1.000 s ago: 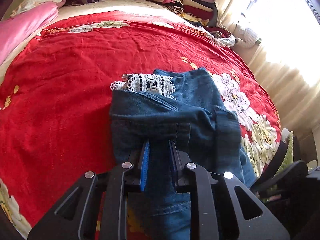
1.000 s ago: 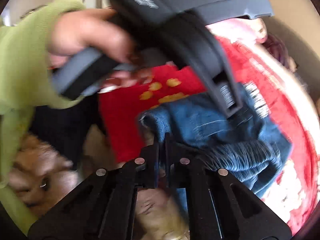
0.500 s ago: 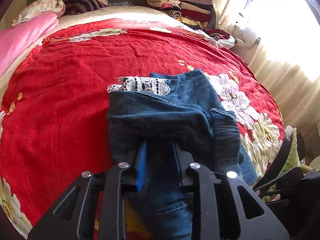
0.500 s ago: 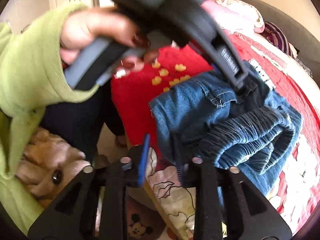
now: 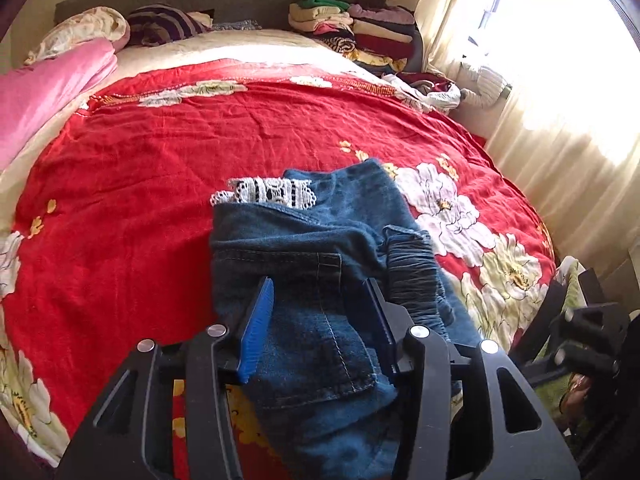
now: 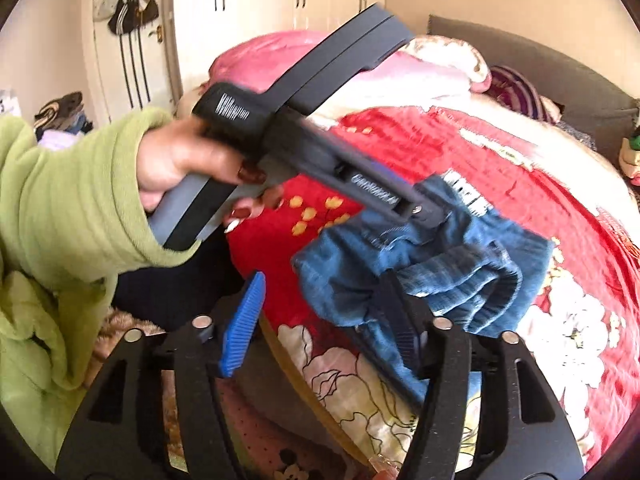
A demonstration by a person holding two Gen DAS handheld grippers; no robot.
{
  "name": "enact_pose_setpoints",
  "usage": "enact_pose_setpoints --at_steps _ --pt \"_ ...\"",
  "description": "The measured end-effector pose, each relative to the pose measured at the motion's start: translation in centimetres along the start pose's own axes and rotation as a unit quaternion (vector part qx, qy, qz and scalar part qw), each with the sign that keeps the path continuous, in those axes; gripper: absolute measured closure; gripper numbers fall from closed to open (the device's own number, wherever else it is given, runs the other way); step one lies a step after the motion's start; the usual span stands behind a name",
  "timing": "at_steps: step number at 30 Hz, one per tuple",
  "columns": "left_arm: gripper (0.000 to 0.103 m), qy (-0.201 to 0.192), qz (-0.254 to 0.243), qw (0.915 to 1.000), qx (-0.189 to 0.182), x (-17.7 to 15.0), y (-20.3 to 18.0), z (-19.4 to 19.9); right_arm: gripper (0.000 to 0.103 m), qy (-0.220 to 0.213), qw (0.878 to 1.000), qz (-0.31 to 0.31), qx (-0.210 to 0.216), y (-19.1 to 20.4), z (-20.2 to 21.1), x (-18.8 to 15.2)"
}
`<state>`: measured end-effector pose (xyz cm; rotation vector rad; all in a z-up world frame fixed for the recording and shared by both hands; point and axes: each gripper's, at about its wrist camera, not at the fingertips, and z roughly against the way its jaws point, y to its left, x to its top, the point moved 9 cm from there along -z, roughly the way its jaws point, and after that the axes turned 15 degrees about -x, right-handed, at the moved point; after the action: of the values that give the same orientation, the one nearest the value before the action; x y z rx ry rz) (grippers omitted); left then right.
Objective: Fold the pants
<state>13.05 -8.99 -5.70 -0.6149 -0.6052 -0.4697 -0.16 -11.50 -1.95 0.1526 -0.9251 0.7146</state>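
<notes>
Folded blue jeans (image 5: 320, 236) with a white lace trim (image 5: 272, 192) lie near the front edge of the red flowered bedspread (image 5: 160, 160). My left gripper (image 5: 320, 286) hovers over their near end. Its jaws are opening, with denim lying between them and the pads clear of the cloth. In the right wrist view a hand in a green sleeve (image 6: 60, 200) holds that left gripper (image 6: 420, 208) above the jeans (image 6: 460, 264). My right gripper (image 6: 320, 280) is at the jeans' corner by the bed edge. Its jaws are opening too and grip nothing.
A stack of folded clothes (image 5: 352, 28) sits at the bed's far right corner. A pink blanket (image 5: 44, 84) and pillows lie at the far left. Bright curtains (image 5: 560, 140) run along the right side. White wardrobes (image 6: 280, 8) stand behind the bed.
Both grippers went from shut on the denim to open and drew back and upward. The jeans now rest loose on the bedspread.
</notes>
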Motion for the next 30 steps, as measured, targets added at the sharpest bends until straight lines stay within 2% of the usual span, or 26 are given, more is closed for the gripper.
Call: enact_pose_setpoints --at_steps 1,3,7,10,11,12,14,18,20,21,25,26,27,29,30 --pt "0.055 -0.002 0.0 1.0 0.0 0.1 -0.1 0.2 0.042 -0.005 1.0 -0.005 -0.004 -0.3 0.4 0.0" --pt "0.045 -0.01 -0.001 0.9999 0.002 0.2 -0.2 0.7 0.034 -0.018 0.999 -0.022 -0.019 -1.4 0.7 0.8" --pt "0.035 -0.018 -0.005 0.9998 0.012 0.3 -0.2 1.4 0.029 -0.026 0.995 -0.079 -0.057 -4.5 0.5 1.1" --pt "0.034 -0.019 -0.003 0.9996 0.019 0.2 0.3 1.4 0.028 -0.004 0.985 -0.141 -0.095 -8.1 -0.5 0.2" --pt "0.031 -0.019 0.0 0.9996 0.022 0.1 0.5 1.3 0.028 0.003 0.983 -0.153 -0.102 -8.8 -0.8 -0.2" --pt "0.022 -0.018 0.006 0.9995 0.026 -0.1 0.9 1.2 0.027 0.019 0.977 -0.179 -0.117 -10.3 -1.3 -1.1" --pt "0.022 -0.018 0.012 0.9992 0.032 -0.5 1.6 0.9 0.027 0.05 0.967 -0.214 -0.132 -12.5 -2.8 -2.4" --pt "0.022 -0.002 0.029 0.9989 0.036 -1.5 3.1 -0.6 0.027 0.111 0.95 -0.263 -0.123 -14.3 -5.9 -5.6" --pt "0.022 0.004 0.039 0.9987 0.033 -2.0 3.6 -1.4 0.027 0.137 0.944 -0.279 -0.108 -14.7 -7.7 -6.8" --pt "0.022 0.007 0.045 0.9985 0.028 -2.2 3.8 -1.9 0.027 0.151 0.942 -0.288 -0.085 -14.6 -8.9 -7.4" --pt "0.023 0.009 0.06 0.9979 0.021 -2.7 4.5 -3.3 0.028 0.153 0.938 -0.306 -0.053 -13.4 -10.0 -8.2" --pt "0.027 0.007 0.063 0.9978 0.021 -2.7 4.6 -3.5 0.031 0.151 0.938 -0.307 -0.048 -13.3 -10.1 -8.1" --pt "0.036 0.004 0.064 0.9978 0.015 -2.7 4.6 -3.6 0.045 0.149 0.94 -0.303 -0.045 -13.2 -10.1 -8.0" --pt "0.047 0.004 0.059 0.9982 0.01 -2.5 4.1 -3.9 0.067 0.14 0.944 -0.298 -0.015 -12.4 -10.3 -7.3" --pt "0.051 0.005 0.054 0.9984 0.014 -2.5 3.9 -3.9 0.072 0.139 0.945 -0.297 -0.013 -12.1 -10.4 -7.2"
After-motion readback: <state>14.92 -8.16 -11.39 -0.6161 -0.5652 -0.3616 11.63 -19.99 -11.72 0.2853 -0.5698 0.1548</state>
